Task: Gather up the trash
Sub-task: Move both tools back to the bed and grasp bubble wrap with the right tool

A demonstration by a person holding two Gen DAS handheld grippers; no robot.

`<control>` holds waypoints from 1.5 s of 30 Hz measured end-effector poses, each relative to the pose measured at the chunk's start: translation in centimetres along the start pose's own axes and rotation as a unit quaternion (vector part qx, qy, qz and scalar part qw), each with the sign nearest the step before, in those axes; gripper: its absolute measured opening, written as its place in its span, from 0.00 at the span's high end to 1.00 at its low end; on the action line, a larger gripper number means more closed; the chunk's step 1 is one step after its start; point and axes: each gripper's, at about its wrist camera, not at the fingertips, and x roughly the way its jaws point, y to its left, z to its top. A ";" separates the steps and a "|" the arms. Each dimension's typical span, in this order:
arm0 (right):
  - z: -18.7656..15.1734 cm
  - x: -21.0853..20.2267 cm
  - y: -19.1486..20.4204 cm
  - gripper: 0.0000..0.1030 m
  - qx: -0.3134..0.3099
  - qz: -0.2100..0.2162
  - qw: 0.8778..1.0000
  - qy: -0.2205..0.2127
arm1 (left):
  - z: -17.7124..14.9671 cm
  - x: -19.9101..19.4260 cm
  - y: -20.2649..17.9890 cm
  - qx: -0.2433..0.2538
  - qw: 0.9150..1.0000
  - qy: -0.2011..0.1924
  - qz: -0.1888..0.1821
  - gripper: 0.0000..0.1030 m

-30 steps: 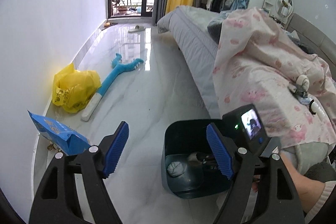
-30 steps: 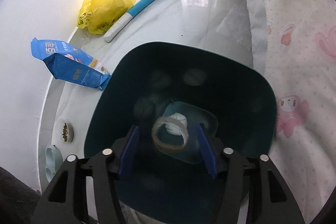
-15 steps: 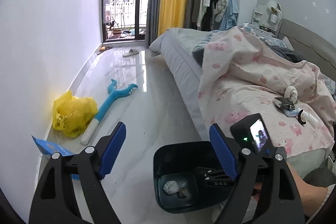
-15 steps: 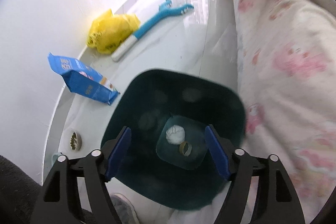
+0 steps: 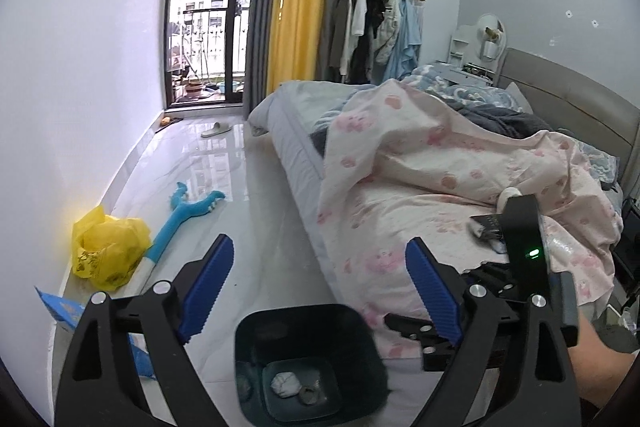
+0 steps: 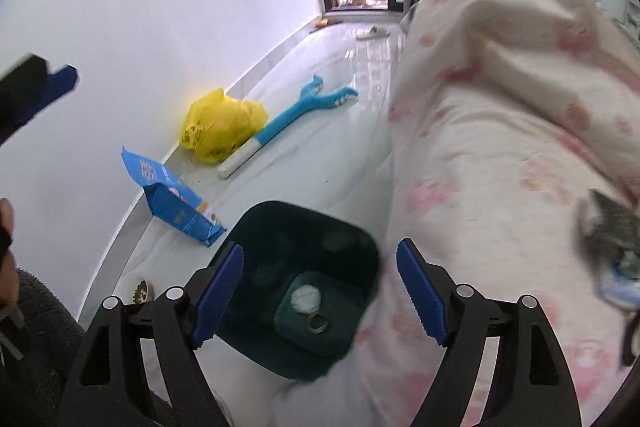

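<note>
A dark teal trash bin (image 5: pixel 256 339) (image 6: pixel 280 223) stands on the floor beside the bed. Inside lie a white crumpled wad (image 5: pixel 285 383) (image 6: pixel 306 299) and a tape ring (image 6: pixel 318 323). My left gripper (image 5: pixel 318 291) is open and empty, high above the bin. My right gripper (image 6: pixel 320 291) is open and empty, above the bin's right side. A yellow plastic bag (image 5: pixel 106 253) (image 6: pixel 220 129) and a blue packet (image 6: pixel 172 199) (image 5: pixel 60 309) lie on the floor by the wall. Small items (image 5: pixel 486 229) (image 6: pixel 612 239) lie on the bed cover.
A blue toothbrush-shaped toy (image 5: pixel 180 223) (image 6: pixel 296 115) lies on the floor beyond the bag. The bed with a pink patterned cover (image 5: pixel 440 179) (image 6: pixel 500 107) fills the right side. A slipper (image 5: pixel 216 129) lies near the balcony door. A small round object (image 6: pixel 141 291) sits by the wall.
Both grippers have risen away from the bin and tilted up toward the room. The tape ring that was between the right fingers now lies in the bin.
</note>
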 end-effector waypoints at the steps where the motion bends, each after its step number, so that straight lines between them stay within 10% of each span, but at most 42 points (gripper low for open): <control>1: 0.0 -0.8 -0.6 0.22 -0.002 -0.004 1.000 -0.005 | 0.1 0.2 -0.4 0.000 1.000 0.001 -0.003 0.13; 45: -9.7 -16.2 -23.1 0.22 0.065 -0.142 0.984 -0.087 | -2.4 10.3 -22.4 0.048 0.987 0.098 -0.118 0.20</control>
